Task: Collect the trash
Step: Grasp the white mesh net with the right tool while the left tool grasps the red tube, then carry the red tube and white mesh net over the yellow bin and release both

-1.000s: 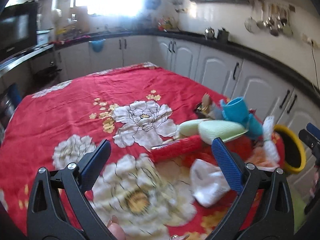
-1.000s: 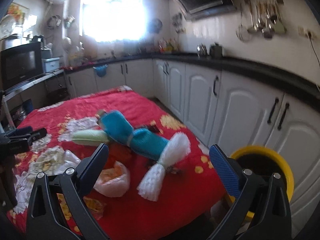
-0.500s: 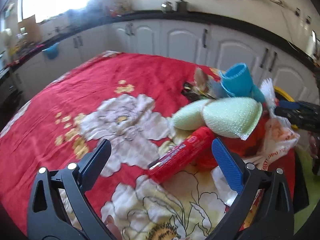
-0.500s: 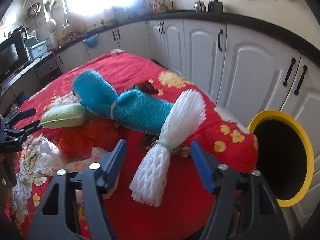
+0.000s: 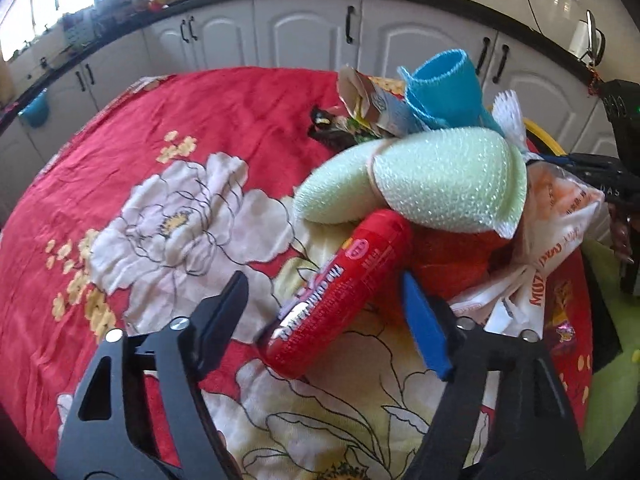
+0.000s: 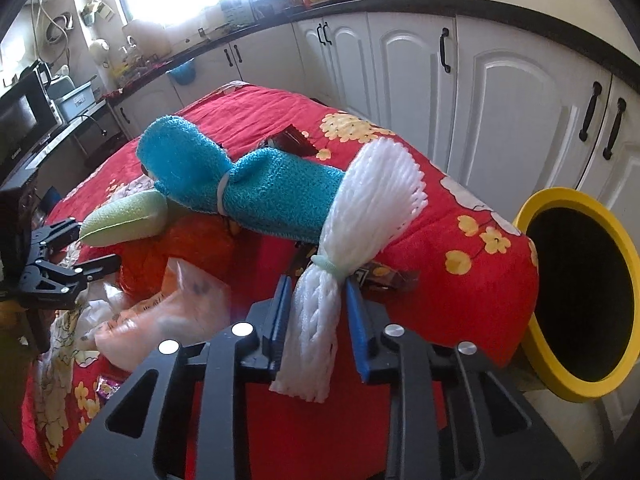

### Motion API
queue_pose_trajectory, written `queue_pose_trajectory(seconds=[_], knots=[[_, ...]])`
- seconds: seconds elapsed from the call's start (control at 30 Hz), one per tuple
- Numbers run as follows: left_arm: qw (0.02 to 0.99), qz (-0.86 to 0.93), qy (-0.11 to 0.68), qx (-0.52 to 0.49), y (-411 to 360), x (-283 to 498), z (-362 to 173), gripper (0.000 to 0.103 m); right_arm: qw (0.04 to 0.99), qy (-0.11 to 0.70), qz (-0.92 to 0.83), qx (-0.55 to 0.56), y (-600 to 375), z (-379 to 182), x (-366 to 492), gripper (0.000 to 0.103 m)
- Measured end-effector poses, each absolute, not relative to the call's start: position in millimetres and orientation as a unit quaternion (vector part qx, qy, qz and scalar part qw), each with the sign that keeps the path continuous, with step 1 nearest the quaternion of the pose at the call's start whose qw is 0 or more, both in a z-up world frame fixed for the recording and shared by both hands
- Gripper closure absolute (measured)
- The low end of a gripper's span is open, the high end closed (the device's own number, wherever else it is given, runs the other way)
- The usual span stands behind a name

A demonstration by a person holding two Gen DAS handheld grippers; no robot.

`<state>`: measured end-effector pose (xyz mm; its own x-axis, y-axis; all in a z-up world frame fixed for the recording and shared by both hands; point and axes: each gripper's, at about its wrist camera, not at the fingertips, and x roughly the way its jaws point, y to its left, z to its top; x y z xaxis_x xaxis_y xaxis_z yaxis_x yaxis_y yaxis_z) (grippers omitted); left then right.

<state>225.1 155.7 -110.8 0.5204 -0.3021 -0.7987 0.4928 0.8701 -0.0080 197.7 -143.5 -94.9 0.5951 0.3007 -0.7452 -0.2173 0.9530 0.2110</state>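
Tongs on the left [image 5: 324,312] have dropped in, spread wide around the red tube [image 5: 340,292] on the counter [image 5: 120,184]. Right view: right tongs [image 6: 316,304] have narrowed onto the white foam net [image 6: 348,232] (contact unclear), yellow bin [image 6: 580,300] just right, pickup imminent.

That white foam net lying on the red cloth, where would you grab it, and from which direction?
Probably the narrow tail of the white foam net, below its green tie, coming from the table's near edge. There it bunches thin enough to fit between the right tool, whose jaws already flank it; the far end fans wide.
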Motion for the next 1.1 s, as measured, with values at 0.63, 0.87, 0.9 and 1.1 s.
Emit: queue_pose_trajectory(seconds=[0.63,0.87,0.9,1.1], knots=[[0.891,-0.138,0.427,0.071,184.8,183.3,-93.3,0.081,0.908,0.383,0.165,0.043,-159.6,-70.8,176.6,0.085],[0.924,-0.109,0.367,0.011,187.9,146.9,-60.3,0.082,0.917,0.359,0.171,0.041,-167.8,-54.8,167.7,0.085],[0.927,-0.109,0.359,0.008,184.6,143.0,-55.0,0.082,0.918,0.356,0.171,0.041,-167.0,-51.9,165.5,0.085],[0.94,-0.134,0.314,0.0,147.3,131.1,-19.2,0.082,0.928,0.327,0.171,0.039,-179.7,-30.2,160.3,0.085]])
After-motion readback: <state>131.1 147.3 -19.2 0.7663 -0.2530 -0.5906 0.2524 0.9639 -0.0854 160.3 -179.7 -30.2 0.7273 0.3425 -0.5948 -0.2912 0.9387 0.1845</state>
